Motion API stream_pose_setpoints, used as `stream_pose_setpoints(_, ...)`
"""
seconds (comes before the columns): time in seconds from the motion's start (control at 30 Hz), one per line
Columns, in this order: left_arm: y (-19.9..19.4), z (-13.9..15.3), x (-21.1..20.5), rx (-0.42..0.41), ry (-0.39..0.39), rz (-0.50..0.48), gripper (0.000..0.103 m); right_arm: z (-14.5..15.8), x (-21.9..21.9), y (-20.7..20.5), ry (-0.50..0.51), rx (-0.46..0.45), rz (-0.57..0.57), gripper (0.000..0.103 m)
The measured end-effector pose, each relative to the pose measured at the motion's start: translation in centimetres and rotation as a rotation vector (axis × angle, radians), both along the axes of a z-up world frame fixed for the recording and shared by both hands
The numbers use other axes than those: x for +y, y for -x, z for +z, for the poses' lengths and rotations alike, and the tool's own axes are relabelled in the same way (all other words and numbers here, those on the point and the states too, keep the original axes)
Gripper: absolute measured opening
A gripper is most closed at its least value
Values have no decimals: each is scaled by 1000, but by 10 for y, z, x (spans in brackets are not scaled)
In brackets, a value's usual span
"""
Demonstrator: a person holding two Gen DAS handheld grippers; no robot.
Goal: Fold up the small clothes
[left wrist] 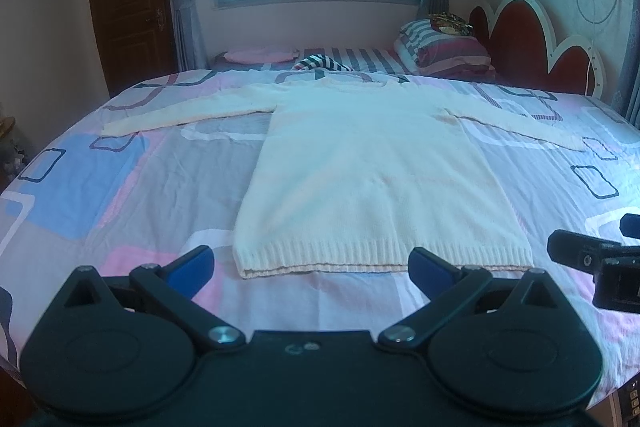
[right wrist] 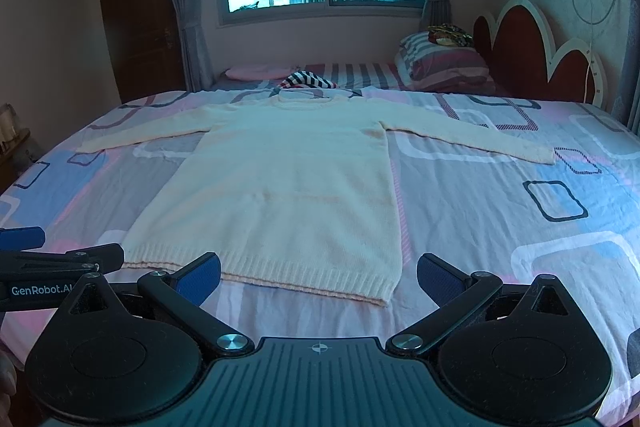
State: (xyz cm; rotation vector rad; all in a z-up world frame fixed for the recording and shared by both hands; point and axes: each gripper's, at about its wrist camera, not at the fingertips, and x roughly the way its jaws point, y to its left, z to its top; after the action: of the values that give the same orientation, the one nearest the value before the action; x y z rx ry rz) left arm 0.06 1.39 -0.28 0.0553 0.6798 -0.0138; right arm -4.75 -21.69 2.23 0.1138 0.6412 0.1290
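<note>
Holding: you kept both claws over the near edge of the bed, gripping nothing.
Left claw [left wrist: 311,269]: you held its jaws spread wide, empty; the blue pads [left wrist: 191,269] sat just short of the sweater's hem, and whether they touched the cloth could not be told.
Right claw [right wrist: 319,279]: you held it spread just as wide, empty; its left pad [right wrist: 202,277] overlapped the hem in view, contact unclear.
Sweater [left wrist: 372,171]: it lay flat on the bedspread, face up, both sleeves stretched out sideways, hem nearest you, neck toward the window.
Sweater material: it was a cream, fuzzy knit with a ribbed band along the hem and a round ribbed collar.
Bedspread [left wrist: 80,187]: it was thin, lightly creased cotton printed with rounded rectangles in pink, blue, grey and white.
Pillow [left wrist: 444,53]: it was plump and striped, stacked by the scalloped red headboard [left wrist: 520,47].
Claw build: it had matte black plastic arms, silver pivot bolts and flat blue finger pads.
</note>
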Motion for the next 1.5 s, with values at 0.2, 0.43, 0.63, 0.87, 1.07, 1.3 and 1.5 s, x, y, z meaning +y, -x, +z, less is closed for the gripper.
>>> stream_pose_setpoints(0.2,0,1,0,-1,-1,0,103,1,0,0,1,-1,2,103)
stream_pose_setpoints(0.43,1,3,1,-6,2,3,103,2,2,-1,3,-1,8,103)
stream_pose_setpoints(0.63,1,3,2,-3,1,3,103,0,2,-2,4,2,9,103)
stream_pose_setpoints(0.87,-4,3,1,2,3,-8,103,-1,-1,-5,6,5,-3,103)
stream_pose_setpoints(1.07,-22,-2,-3,15,7,-19,103,-3,-10,-14,10,17,-36,103)
stream_pose_setpoints(1.3,-53,-4,-14,24,8,-45,103,-5,-30,-35,16,28,-93,103)
stream_pose_setpoints(1.5,-84,-7,-26,27,3,-72,103,-10,-46,-66,21,55,-135,103)
